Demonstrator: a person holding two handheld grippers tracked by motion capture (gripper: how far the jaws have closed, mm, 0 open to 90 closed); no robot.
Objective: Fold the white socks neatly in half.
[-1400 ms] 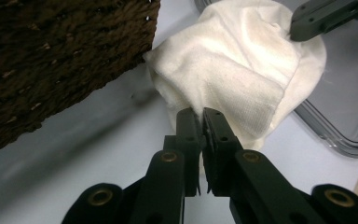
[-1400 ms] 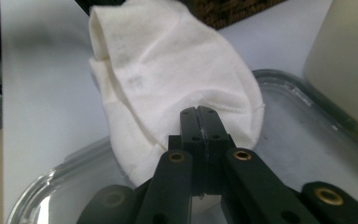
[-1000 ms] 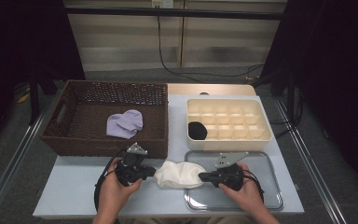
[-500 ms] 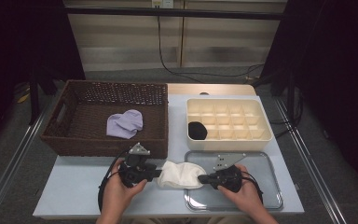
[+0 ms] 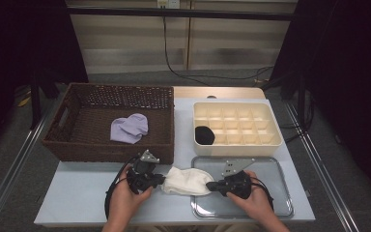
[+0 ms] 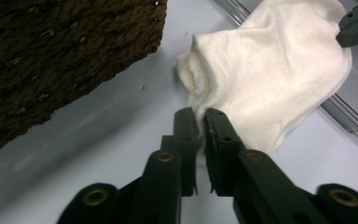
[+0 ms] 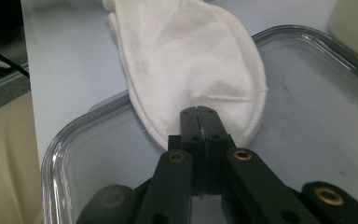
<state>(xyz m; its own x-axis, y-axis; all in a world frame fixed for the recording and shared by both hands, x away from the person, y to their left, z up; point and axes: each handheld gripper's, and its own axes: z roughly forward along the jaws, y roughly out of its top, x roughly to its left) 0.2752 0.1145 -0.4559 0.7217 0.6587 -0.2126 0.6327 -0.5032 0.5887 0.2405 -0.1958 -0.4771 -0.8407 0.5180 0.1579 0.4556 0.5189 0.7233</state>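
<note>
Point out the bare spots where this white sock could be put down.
Free: the table left of the left gripper, below the wicker basket; the tray right of the right gripper; the divided box's pale cells. Crowded: between the grippers, where the white sock lies.

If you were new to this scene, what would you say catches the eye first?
The white sock stretched between the left tongs and right tongs, half over the clear tray. Behind it, a lilac cloth lies in the wicker basket.
</note>
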